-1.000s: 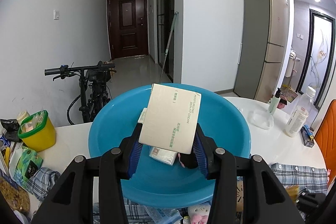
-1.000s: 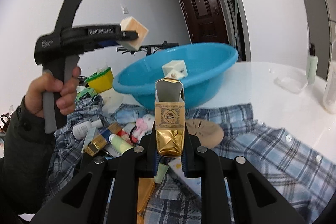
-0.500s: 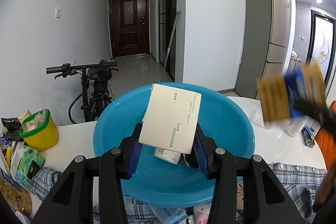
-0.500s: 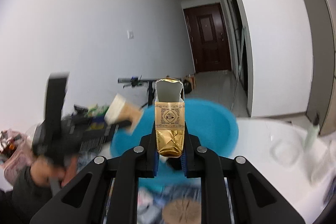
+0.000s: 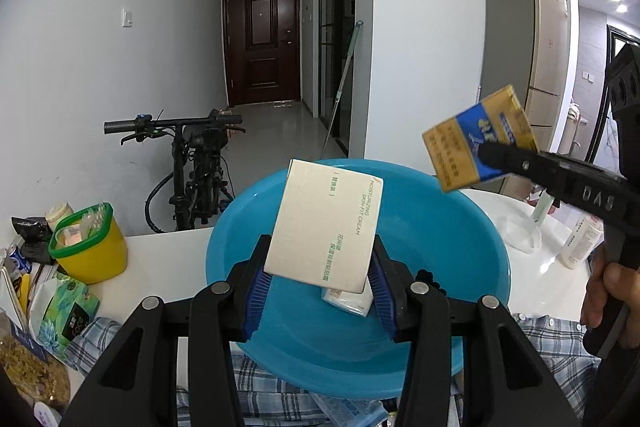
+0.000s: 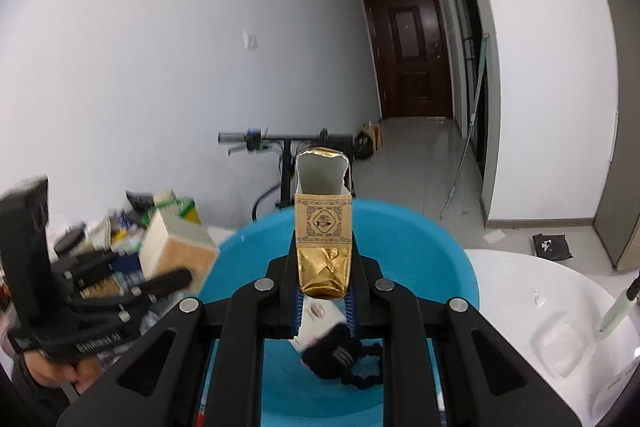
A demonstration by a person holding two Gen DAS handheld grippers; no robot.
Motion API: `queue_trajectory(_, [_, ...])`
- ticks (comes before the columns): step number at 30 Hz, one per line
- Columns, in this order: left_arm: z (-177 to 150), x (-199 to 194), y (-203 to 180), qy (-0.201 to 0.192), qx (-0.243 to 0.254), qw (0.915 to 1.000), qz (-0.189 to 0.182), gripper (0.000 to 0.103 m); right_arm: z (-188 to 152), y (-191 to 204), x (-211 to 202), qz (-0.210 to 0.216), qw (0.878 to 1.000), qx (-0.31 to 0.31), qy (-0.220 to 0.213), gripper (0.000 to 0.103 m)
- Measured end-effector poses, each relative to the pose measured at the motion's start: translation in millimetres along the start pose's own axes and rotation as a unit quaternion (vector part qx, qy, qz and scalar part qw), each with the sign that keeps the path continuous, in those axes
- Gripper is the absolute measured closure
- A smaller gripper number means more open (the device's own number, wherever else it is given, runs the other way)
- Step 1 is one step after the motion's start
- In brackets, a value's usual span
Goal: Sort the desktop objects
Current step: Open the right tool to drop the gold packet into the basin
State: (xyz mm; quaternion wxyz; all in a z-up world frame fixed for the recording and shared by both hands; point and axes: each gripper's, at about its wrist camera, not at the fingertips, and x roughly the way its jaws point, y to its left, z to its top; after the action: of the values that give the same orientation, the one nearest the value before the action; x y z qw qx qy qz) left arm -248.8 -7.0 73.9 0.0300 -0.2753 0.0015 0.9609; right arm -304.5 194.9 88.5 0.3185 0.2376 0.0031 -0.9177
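Since the earlier frame the right gripper (image 6: 323,301) had risen from low over the plaid shirt (image 5: 556,331) to above the blue basin (image 5: 448,307), carrying its gold pack (image 6: 324,239) along; in the left wrist view it had come in from the right edge, where it had not been a second before; the left gripper (image 5: 318,291) had barely shifted over the basin.

Around them the white table (image 5: 160,259) was crowded; a yellow tub with a green rim (image 5: 90,251) stood at the left beside a green patterned packet (image 5: 64,311); a white bottle (image 5: 580,241) and a clear lid (image 5: 520,237) sat to the right; a bicycle (image 5: 192,171) leaned against the wall behind. Inside the basin lay a small white packet (image 5: 348,297) and a dark beaded thing (image 6: 352,363) (too small to name), right below both held items.

Left jaws were clamped on a cream-coloured carton (image 5: 326,227) printed with green lettering, tilted, held above the basin's near side; right jaws were pressed together on the gold pack, upright with its torn top open, held over the basin's middle; the person's hand (image 5: 608,291) gripped the right handle.
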Motion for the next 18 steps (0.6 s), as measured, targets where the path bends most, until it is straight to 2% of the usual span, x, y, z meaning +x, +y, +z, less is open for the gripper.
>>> queue_trajectory(14, [0.5,6.5,0.6,0.003,0.009,0.9999,0.008,0.055,0.5,-2.1,-6.1,0.011,1.0,-0.01,0.004,0.087])
queue_trajectory(18, [-1.0,9.2,8.2,0.006,0.011,0.9997,0.021,0.055,-1.8,-7.3,-6.6,0.007,1.0,-0.005,0.002,0.087])
